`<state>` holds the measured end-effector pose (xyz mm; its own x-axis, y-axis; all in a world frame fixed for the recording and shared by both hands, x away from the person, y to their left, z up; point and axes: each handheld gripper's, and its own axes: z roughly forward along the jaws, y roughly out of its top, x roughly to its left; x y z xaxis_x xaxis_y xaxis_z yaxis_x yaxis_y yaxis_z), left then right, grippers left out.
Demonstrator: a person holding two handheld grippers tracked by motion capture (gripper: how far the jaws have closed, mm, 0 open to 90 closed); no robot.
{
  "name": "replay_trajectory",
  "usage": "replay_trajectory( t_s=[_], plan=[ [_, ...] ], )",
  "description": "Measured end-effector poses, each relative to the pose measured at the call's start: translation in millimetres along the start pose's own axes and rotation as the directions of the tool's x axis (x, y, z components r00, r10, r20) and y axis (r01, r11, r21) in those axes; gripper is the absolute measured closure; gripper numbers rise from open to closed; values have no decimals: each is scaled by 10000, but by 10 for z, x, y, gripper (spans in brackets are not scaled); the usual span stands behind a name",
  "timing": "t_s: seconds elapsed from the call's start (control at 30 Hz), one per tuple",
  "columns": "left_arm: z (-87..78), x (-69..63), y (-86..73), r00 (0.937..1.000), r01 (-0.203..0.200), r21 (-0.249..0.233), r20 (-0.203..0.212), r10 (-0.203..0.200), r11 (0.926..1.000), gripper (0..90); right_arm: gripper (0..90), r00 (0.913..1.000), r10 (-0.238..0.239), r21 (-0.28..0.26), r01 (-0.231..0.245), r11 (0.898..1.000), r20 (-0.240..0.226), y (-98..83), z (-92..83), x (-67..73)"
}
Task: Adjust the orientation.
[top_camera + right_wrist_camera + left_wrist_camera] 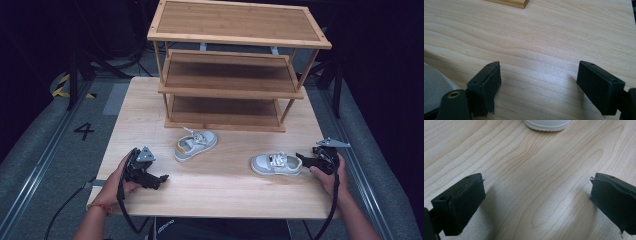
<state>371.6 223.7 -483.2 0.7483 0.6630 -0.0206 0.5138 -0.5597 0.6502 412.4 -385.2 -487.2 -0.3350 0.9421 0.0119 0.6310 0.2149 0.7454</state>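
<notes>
Two small grey-and-white shoes lie on the wooden table (220,195). One shoe with a yellow heel (196,145) sits just in front of the rack, and the other shoe (276,164) lies to its right. My left gripper (161,179) rests low at the table's left, open, with bare wood between its jaws (537,187); a shoe's white sole (547,125) lies farther ahead. My right gripper (301,158) is open beside the right shoe's end. In the right gripper view (539,75) the shoe's grey side (434,85) sits outside the left jaw.
A three-shelf bamboo rack (235,65) stands at the back of the table; its foot (509,3) is ahead of the right gripper. The table's right edge is close to the right hand. Open wood lies between the two shoes and the front edge.
</notes>
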Motion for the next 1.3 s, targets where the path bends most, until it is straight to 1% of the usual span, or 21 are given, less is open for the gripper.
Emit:
replay_trajectory(
  t_s=[0.07, 0.1, 0.27, 0.3, 0.37, 0.4, 0.43, 0.47, 0.5, 0.53, 0.6, 0.63, 0.67, 0.73, 0.8, 0.87, 0.9, 1.0, 1.07, 1.17, 1.3],
  plan=[
    [-4, -5, -6, 10000, 31, -18, -22, -31, 10000, 2, 201, 10000, -15, 8, 15, 10000, -9, 1, 0, -1],
    [-11, 5, -14, 10000, -51, -34, 35, 51, 10000, 4, 201, 10000, -25, 9, 25, 10000, -12, 1, 0, -1],
    [-9, 18, -12, 9999, -126, -52, 74, 127, 9999, 4, 201, 10000, -30, 11, 30, 10000, -18, 1, 1, -2],
    [-12, 29, -5, 9996, -258, -1, 65, 258, 9997, 4, 201, 10000, -30, 7, 30, 10000, -21, 1, 1, -2],
    [-23, 56, 15, 9989, -423, 232, 226, 418, 9988, 6, 201, 10000, -66, 23, 66, 10000, -62, 4, 3, -4],
    [-23, 56, 15, 9989, -423, 232, 226, 418, 9988, 23, 201, 10000, -66, 23, 66, 10000, -62, 4, 3, -4],
    [-38, 68, 28, 9967, -611, -118, 521, 617, 9981, 96, 203, 10000, -68, 18, 68, 10000, -58, 3, 2, -4],
    [-38, 68, 28, 9967, -611, -118, 521, 617, 9981, 207, 203, 10000, -68, 18, 68, 10000, -58, 3, 2, -4],
    [-36, 68, 36, 9955, -682, -333, 639, 702, 9971, 207, 204, 10000, -68, 9, 68, 10000, -54, 2, 1, -3],
    [-28, 62, 54, 9941, -823, -334, 677, 844, 9960, 264, 205, 10000, -65, 9, 65, 10000, -54, 1, 0, -2],
    [-11, 37, 100, 9950, -870, -199, 479, 879, 9960, 180, 205, 10000, -64, 6, 64, 10000, -52, 1, 0, -2],
    [-19, 17, 139, 9939, -939, -253, 552, 952, 9953, 184, 205, 10000, -63, 6, 63, 10000, -50, 1, 0, -1],
    [-35, 1, 173, 9935, -1043, -333, 431, 1057, 9940, 212, 206, 10000, -61, 7, 61, 10000, -49, 1, -1, -1],
    [-57, -19, 258, 9939, -999, -441, 423, 1018, 9940, 219, 208, 10000, -70, 13, 70, 10000, -35, -1, -2, 0],
    [-71, -32, 342, 9934, -1048, -733, 399, 1079, 9918, 217, 210, 10000, -41, -3, 41, 10000, -27, -4, -5, 4],
    [-67, -37, 421, 9931, -1068, -763, 399, 1100, 9914, 218, 210, 10000, -49, -2, 49, 10000, -28, -4, -6, 4],
    [-59, -39, 469, 9931, -1037, -922, 454, 1082, 9903, 217, 211, 10000, -52, -1, 52, 10000, -30, -4, -6, 4],
    [-5, -32, 598, 9917, -1061, -920, 634, 1121, 9901, 207, 210, 10000, -73, -5, 72, 10000, -68, -3, -5, 2],
    [33, -37, 653, 9908, -1103, -970, 680, 1171, 9892, 204, 211, 9999, -77, 2, 77, 10000, -66, -3, -5, 2],
    [100, -49, 720, 9892, -1240, -778, 693, 1295, 9892, 202, 211, 9999, -80, -2, 80, 10000, -67, -4, -5, 2],
    [161, -44, 791, 9895, -1120, -888, 821, 1194, 9897, 203, 211, 9999, -84, -4, 84, 10000, -69, -4, -5, 2]
  ],
)
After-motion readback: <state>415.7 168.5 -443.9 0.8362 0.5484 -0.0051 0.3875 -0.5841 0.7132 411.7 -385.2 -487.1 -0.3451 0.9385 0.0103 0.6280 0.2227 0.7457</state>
